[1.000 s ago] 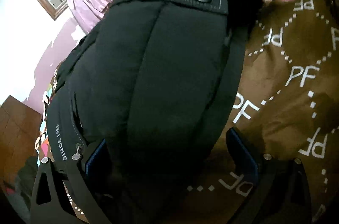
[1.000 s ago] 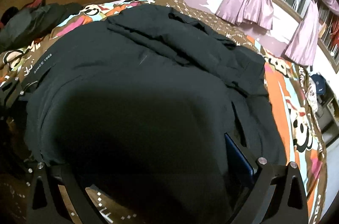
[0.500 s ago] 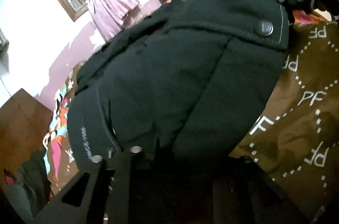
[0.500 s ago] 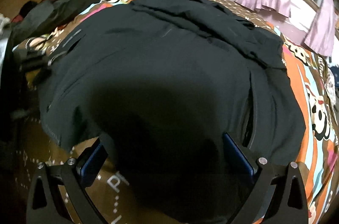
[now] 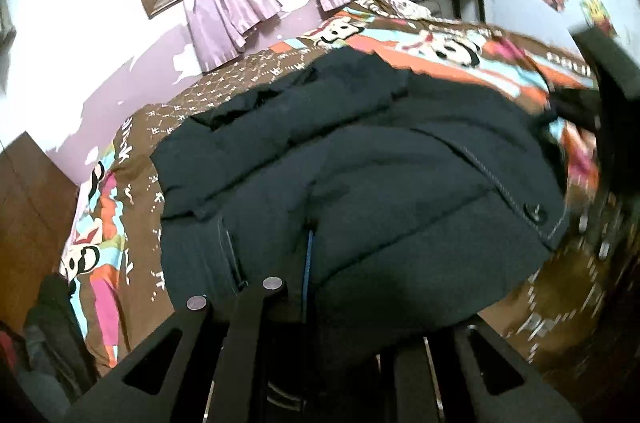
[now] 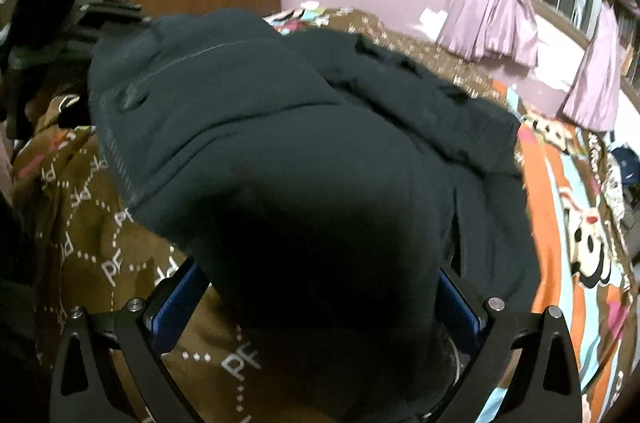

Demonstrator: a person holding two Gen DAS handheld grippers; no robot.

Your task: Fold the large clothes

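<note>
1. The black jacket (image 5: pixel 360 183) lies across the bed (image 6: pixel 560 207), its far part spread over the cartoon-printed bedspread toward the wall with the window. Its near hem bulges up toward both cameras at the bed's near edge, over the brown lettered cover.

2. The left gripper (image 5: pixel 308 263) has just been closing, and its jaws are now pressed nearly together with a fold of the jacket's hem pinched between them (only a thin blue strip of pad shows through the fabric). Pinching the hem here gives it a corner to carry.

3. The right gripper (image 6: pixel 320 299) stands spread wide, its blue pads (image 6: pixel 176 299) showing on either side of a thick bulge of jacket. The fabric sits between the jaws, but the pads do not look pressed onto it. It seems lined up on the matching stretch of hem.

4. The snap button (image 5: pixel 536 211) and stitched placket sit toward the right side of the left view, so the garment's front faces up.

5. My read: this is the start of a fold, hem lifted at one side and the other side still to be clamped before the bottom goes over toward the collar end.

6. Risk: padded fabric is slippery and bulky (a shallow pinch could let go).
</note>
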